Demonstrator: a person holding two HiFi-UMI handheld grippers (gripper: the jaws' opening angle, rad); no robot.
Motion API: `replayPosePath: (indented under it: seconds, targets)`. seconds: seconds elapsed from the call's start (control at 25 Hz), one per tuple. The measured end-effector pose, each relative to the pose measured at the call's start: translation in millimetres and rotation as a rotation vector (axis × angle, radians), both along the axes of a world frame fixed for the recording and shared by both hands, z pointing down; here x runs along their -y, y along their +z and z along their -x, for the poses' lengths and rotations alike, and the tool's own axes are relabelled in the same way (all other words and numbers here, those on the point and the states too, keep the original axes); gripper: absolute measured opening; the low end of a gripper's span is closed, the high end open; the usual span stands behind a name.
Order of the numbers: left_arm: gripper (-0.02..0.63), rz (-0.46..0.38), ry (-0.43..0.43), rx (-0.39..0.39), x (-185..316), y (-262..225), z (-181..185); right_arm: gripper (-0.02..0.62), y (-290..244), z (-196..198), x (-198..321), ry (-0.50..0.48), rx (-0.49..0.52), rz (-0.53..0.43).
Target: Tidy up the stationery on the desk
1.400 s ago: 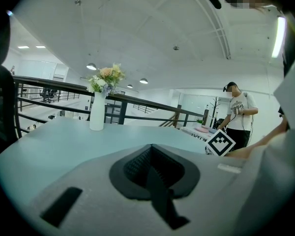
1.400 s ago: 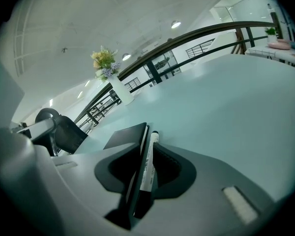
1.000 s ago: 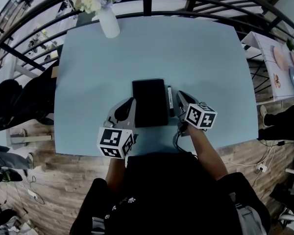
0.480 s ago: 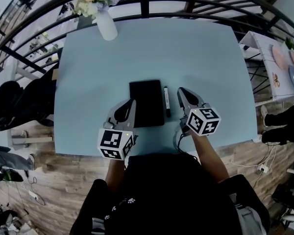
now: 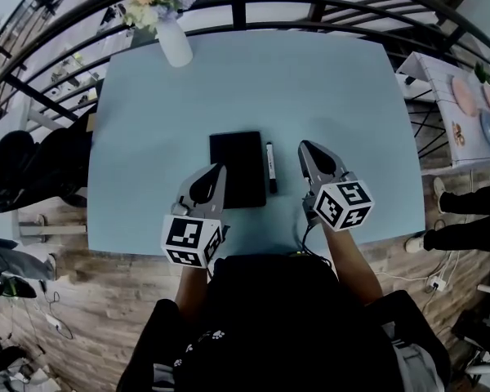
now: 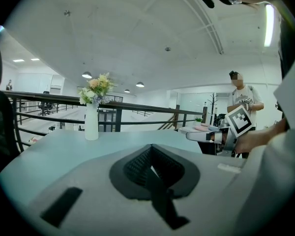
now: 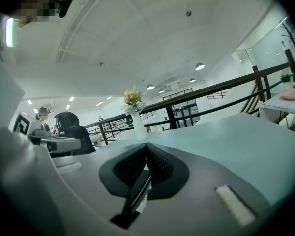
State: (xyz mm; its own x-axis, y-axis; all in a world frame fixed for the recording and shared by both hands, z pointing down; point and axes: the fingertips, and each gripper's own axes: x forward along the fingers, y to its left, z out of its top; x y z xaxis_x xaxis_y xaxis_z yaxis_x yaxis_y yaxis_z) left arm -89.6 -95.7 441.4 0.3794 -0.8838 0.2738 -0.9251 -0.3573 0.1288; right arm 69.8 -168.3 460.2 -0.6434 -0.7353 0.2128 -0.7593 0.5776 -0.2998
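Since your right gripper [image 5: 309,149] sits just right of the slim black marker pen with a white label [image 5: 270,167], that hand is the nearer one for it. The pen lies flat on the pale blue surface [image 5: 343,88], its long axis running near to far. It is parallel to the right edge of the flat black rectangular notebook [image 5: 238,168] and just beside it, with a thin strip of surface between. To reach it, your fingers would go left and a little nearer.

Your left gripper [image 5: 216,176] is at the notebook's left near edge, with the notebook between it and the pen.

Both sets of fingers are pressed together and hold nothing: see the left pair [image 6: 137,167] and the right pair [image 7: 160,167].

I count one pen, one notebook, and one white vase of flowers [image 5: 175,46] at the far left corner, well apart from the rest.
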Motion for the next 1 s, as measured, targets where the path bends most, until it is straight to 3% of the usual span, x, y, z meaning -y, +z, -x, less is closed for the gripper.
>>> replayPosePath:
  seconds: [0.6, 1.0]
  targets:
    - [-0.007, -0.007, -0.027, 0.013, -13, -4, -19, 0.012, -21, -15, -11, -0.040, -0.010, -0.071]
    - [-0.008, 0.002, -0.036, 0.014, -15, -2, -21, 0.012, -16, -17, -13, -0.051, -0.029, -0.066]
